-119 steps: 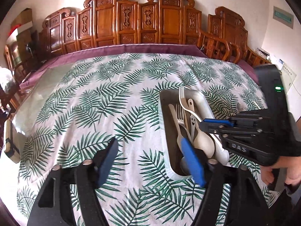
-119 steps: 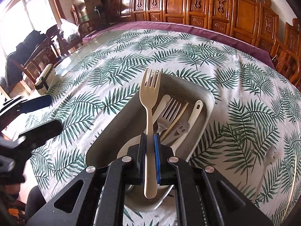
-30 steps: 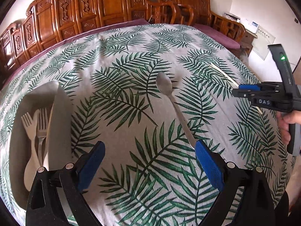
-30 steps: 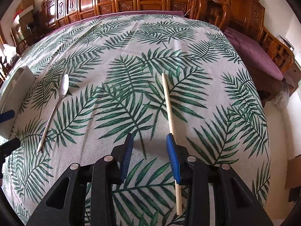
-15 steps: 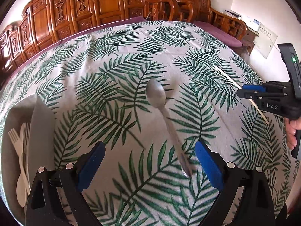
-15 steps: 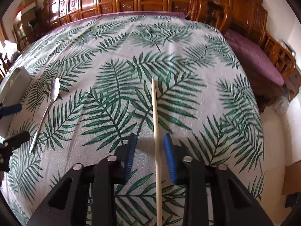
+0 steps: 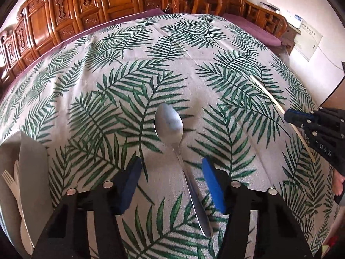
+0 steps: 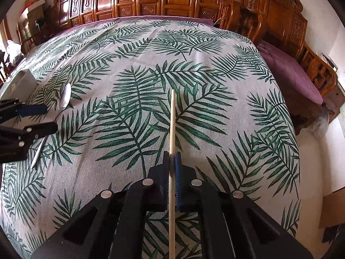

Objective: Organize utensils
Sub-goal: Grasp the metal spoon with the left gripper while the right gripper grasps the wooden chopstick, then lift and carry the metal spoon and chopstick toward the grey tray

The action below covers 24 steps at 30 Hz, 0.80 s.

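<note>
Two picks run together: my right gripper (image 8: 172, 164) pinches the chopstick (image 8: 172, 118); lift it level. My left gripper (image 7: 170, 179) has just been closing, jaws still spread astride the spoon (image 7: 172, 129) handle; centre, then clamp.

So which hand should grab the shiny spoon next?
The left. The left gripper already has its blue pads on either side of the spoon handle, closing in but not pressing yet. The right gripper is busy, clamped on the wooden chopstick farther away.
</note>
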Available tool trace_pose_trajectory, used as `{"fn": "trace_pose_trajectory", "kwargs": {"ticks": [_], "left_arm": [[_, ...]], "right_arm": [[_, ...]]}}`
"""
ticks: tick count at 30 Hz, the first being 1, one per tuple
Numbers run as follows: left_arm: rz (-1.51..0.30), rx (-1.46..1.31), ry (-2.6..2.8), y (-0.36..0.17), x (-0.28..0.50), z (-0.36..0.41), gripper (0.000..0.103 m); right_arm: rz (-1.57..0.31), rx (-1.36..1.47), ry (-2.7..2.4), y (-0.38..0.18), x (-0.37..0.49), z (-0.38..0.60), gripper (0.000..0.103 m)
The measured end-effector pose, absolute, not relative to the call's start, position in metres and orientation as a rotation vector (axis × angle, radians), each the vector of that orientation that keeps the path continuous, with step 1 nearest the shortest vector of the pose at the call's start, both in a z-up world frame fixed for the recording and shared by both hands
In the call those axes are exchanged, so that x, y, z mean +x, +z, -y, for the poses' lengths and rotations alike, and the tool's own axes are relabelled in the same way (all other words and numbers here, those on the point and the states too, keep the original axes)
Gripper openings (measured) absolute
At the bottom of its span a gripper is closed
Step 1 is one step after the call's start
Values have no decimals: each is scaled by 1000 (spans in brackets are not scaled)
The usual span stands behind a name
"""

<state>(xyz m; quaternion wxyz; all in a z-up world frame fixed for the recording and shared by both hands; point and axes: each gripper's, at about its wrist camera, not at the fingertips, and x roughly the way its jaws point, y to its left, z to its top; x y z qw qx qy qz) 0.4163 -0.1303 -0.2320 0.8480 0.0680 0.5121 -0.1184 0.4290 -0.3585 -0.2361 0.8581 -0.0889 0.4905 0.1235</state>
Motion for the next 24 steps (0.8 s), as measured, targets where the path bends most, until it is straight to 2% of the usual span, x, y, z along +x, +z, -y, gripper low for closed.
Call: {"fn": "trace_pose_trajectory", "kwargs": {"ticks": [5, 7, 8, 21, 24], "left_arm": [[-1080, 175, -254, -230, 423, 141, 24], [-1084, 183, -262, -229, 422, 145, 9], [-1085, 191, -265, -229, 421, 148, 5], [-1135, 183, -246, -227, 406, 150, 4], [-1151, 146, -254, -227, 413, 150, 10]], "right_arm": [[-1028, -183, 259, -236, 429, 359, 6], [-1035, -180, 259, -236, 430, 359, 6], [-1041, -182, 259, -235, 431, 359, 6], [-1004, -136, 318, -218, 411, 362, 6], [-986, -133, 334, -209, 406, 359, 6]]}}
